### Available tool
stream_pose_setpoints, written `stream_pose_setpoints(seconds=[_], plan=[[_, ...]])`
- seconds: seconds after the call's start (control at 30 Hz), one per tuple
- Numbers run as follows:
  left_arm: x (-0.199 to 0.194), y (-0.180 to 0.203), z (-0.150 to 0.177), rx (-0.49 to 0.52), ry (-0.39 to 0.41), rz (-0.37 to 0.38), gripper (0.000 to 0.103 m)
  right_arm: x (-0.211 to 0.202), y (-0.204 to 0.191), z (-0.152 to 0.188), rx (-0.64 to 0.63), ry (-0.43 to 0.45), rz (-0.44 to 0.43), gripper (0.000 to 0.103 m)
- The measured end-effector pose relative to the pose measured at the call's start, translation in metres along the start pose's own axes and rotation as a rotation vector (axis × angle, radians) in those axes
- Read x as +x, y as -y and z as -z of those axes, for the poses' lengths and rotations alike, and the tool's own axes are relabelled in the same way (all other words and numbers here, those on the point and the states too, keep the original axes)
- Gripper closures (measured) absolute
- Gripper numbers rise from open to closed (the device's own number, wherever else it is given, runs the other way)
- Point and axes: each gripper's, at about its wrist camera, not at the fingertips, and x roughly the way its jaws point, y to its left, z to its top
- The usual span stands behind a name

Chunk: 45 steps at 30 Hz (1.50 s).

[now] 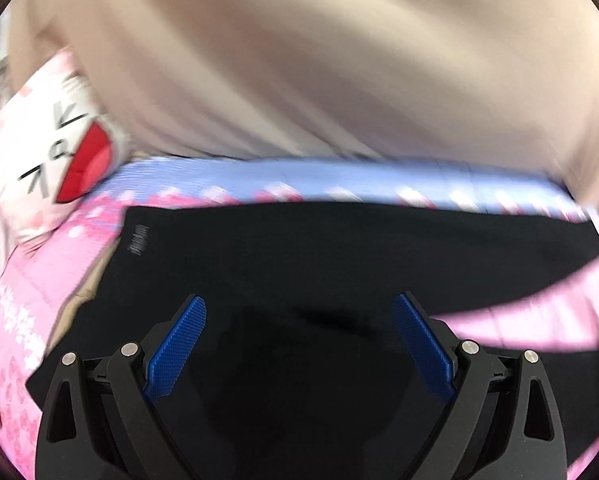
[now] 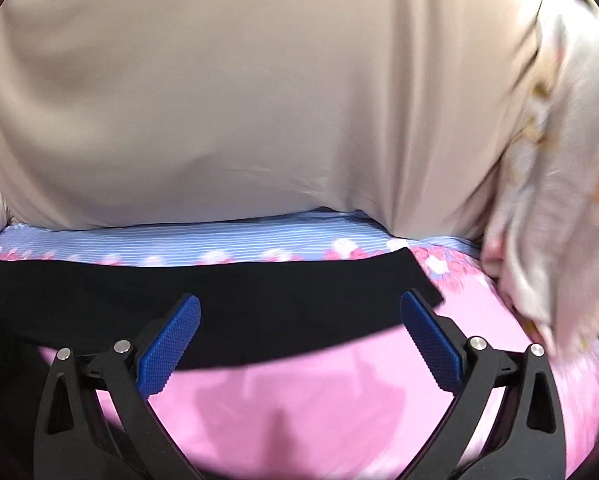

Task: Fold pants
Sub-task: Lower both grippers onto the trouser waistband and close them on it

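The black pants [image 1: 319,256] lie flat on a pink floral bedsheet [image 1: 23,312]. In the left wrist view my left gripper [image 1: 299,304] is open above the middle of the black cloth, holding nothing. In the right wrist view the pants [image 2: 219,296] lie as a dark band, their right end near the right finger. My right gripper [image 2: 299,304] is open over the near edge of that band, holding nothing. Both views are blurred.
A large beige cloth mass [image 2: 239,100] fills the back of both views. A blue striped band of the sheet [image 2: 179,240] runs behind the pants. A white pillow with red print [image 1: 59,148] lies at left. A pale floral cloth [image 2: 559,200] lies at right.
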Motion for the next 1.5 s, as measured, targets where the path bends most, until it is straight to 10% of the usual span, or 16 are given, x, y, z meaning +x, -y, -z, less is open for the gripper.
stream_pose_setpoints(seconds=[0.23,0.5,0.73,0.9,1.0,1.03,1.5], plan=[[0.073,-0.069,-0.048,-0.077,-0.069,-0.058,0.009,0.149,0.082,-0.042,0.036,-0.224,-0.099,0.005],[0.153,-0.165,-0.071,-0.122,-0.228,-0.175,0.009,0.212,0.065,-0.04,-0.066,-0.332,-0.141,0.005],[0.191,-0.24,-0.084,-0.122,-0.287,-0.245,0.009,0.206,0.039,-0.044,-0.052,-0.308,-0.24,0.076],[0.226,-0.251,-0.086,-0.132,-0.35,-0.094,0.013,0.203,0.022,-0.043,-0.032,-0.304,-0.235,0.083],[0.22,-0.244,-0.092,-0.138,-0.325,-0.01,0.073,0.195,0.025,-0.042,0.0,-0.305,-0.241,0.085],[0.214,-0.236,-0.094,-0.14,-0.326,-0.026,0.078,0.191,0.028,-0.043,0.01,-0.297,-0.246,0.087],[0.032,-0.244,-0.113,-0.19,-0.072,0.179,0.079,0.005,0.045,-0.081,0.028,-0.002,-0.371,0.089]])
